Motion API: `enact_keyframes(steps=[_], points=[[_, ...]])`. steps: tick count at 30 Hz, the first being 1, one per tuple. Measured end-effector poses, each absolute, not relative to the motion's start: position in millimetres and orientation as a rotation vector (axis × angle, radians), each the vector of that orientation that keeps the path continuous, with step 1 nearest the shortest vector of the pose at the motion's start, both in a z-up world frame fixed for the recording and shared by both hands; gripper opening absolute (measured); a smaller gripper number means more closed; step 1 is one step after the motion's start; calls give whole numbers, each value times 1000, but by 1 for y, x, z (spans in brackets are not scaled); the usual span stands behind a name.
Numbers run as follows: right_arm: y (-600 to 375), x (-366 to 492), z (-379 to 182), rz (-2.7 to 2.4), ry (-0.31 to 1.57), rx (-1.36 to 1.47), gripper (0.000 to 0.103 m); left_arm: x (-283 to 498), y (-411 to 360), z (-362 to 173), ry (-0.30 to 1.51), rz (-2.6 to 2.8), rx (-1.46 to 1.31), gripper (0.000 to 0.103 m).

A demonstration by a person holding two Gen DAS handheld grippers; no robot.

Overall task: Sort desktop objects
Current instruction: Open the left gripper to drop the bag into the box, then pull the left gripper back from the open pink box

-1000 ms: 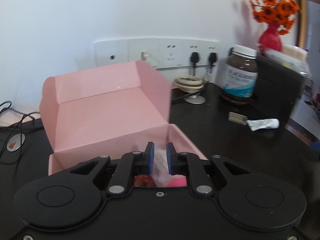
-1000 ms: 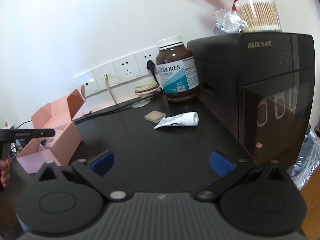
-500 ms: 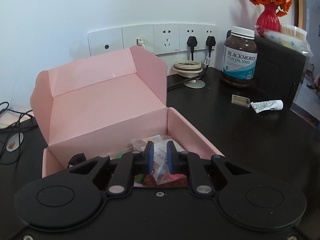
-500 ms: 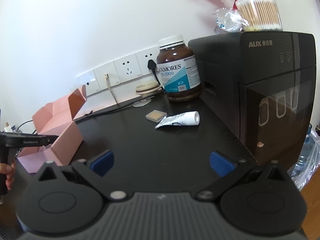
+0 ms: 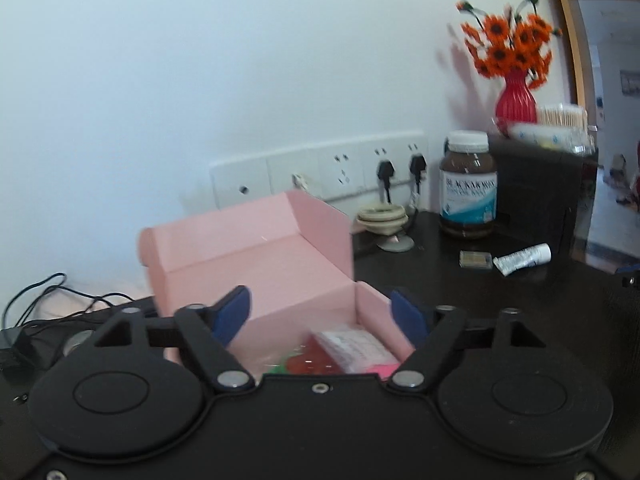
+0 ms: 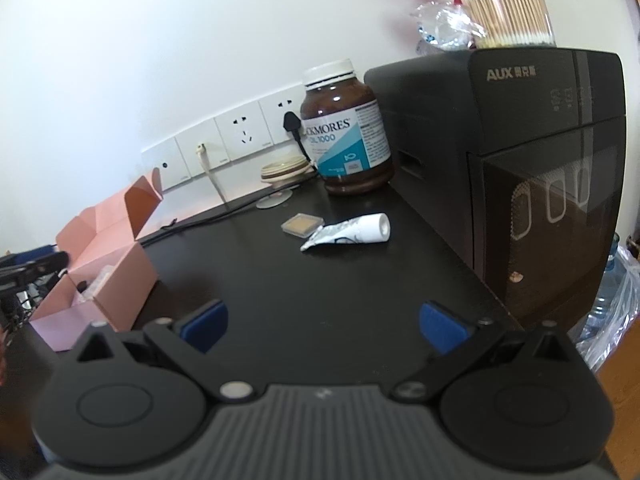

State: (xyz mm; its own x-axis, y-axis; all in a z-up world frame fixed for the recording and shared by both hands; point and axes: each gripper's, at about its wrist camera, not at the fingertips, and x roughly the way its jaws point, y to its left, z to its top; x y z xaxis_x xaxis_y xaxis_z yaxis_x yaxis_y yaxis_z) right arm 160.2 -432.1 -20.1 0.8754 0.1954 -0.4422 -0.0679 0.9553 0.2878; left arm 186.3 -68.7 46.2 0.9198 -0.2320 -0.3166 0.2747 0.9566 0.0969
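**deskrat:** Since you asked where stuff sits around the pink box (image 5: 256, 264): it's on the black counter (image 6: 320, 280) with its lid flipped up toward the wall sockets (image 5: 320, 172). Inside, at the front right corner, there's a clear packet (image 5: 352, 346) lying on something red and green I can't make out. The left tool (image 5: 320, 316) hangs over the box's front edge, and its jaws have just been opening. They're spread wide now, blue pads apart, and nothing is gripped between them.

**pinboard_88:** And the right one? What's still out of the box?

**deskrat:** The right tool (image 6: 324, 326) is released too, jaws wide, over bare counter to the right of the box. Well off to the box's right, a small white tube (image 6: 348, 234) lies on its side, touching or just beside a little flat tan case (image 6: 302, 225). Behind those stands a brown fish oil bottle (image 6: 348, 136) next to a black AUX appliance (image 6: 520, 160).
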Motion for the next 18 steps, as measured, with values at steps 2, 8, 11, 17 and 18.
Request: enact_keyframes(steps=[2, 8, 11, 17, 18], points=[[-431, 160, -20, 130, 487, 262, 102, 179, -57, 47, 284, -245, 126, 89], [-428, 162, -20, 113, 502, 239, 102, 165, -15, 40, 283, -245, 34, 101], [-428, 164, -20, 104, 513, 239, 102, 164, -1, 35, 296, -244, 33, 103], [-429, 166, -21, 88, 528, 247, 102, 163, 2, 34, 247, -243, 85, 103], [-429, 166, -21, 80, 528, 245, 102, 163, 2, 33, 237, -247, 90, 103]])
